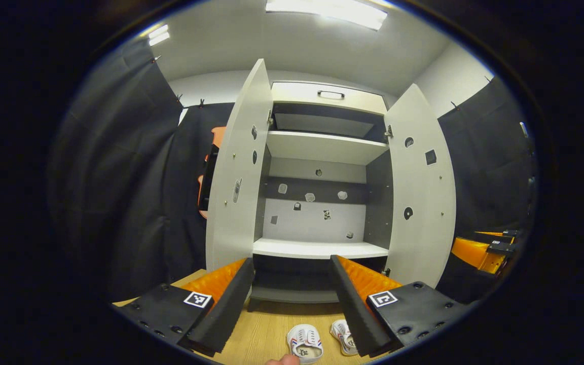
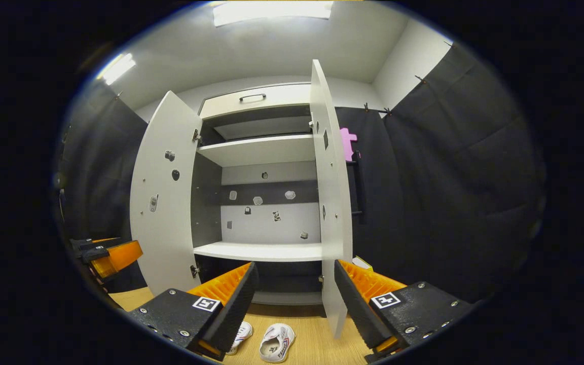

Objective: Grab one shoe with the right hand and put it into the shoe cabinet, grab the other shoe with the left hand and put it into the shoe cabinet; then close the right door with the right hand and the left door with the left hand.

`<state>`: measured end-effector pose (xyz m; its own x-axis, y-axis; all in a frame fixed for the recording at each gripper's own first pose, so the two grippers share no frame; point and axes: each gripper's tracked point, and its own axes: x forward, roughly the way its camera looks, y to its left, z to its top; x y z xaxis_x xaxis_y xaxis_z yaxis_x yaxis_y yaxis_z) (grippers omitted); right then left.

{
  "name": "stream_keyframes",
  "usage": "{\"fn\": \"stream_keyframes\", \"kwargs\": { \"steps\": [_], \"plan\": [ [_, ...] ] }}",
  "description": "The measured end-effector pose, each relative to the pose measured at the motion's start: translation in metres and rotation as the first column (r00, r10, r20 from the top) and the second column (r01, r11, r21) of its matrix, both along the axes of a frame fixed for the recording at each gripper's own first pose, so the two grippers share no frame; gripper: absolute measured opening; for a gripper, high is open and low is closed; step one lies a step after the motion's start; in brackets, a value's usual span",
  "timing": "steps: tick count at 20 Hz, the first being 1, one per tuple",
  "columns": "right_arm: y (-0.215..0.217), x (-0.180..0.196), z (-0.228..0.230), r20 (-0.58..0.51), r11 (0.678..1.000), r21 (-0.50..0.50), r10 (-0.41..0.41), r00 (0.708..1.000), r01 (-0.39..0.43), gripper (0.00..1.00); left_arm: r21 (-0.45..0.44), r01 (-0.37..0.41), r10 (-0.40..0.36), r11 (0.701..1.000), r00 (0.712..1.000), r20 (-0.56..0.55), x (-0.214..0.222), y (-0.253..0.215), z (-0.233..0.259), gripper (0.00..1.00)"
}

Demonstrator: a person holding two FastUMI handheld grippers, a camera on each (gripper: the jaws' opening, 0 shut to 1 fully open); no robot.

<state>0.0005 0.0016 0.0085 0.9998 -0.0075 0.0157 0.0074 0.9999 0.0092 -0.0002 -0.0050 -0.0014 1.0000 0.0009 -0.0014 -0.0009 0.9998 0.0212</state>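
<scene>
While both doors hang open, left gripper (image 1: 292,299) and right gripper (image 2: 294,304) spread wide, holding nothing; two shoes (image 1: 305,343) (image 2: 277,342) at six o'clock, below shoe cabinet (image 1: 322,147).

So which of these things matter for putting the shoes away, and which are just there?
For the job: two shoes on the floor, cabinet, left door, right door, both open.

Just there: black cloth, ceiling light.
</scene>
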Motion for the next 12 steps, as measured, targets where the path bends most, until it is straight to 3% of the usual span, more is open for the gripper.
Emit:
{"fn": "stream_keyframes", "kwargs": {
  "steps": [12],
  "plan": [
    [0.0013,0.0037,-0.0049,-0.008,1.000,0.012,0.000,1.000,0.000,0.92,0.007,-0.024,0.024,1.000,1.000,0.000,0.0031,0.0097,-0.0015,0.96]
  ]
}}
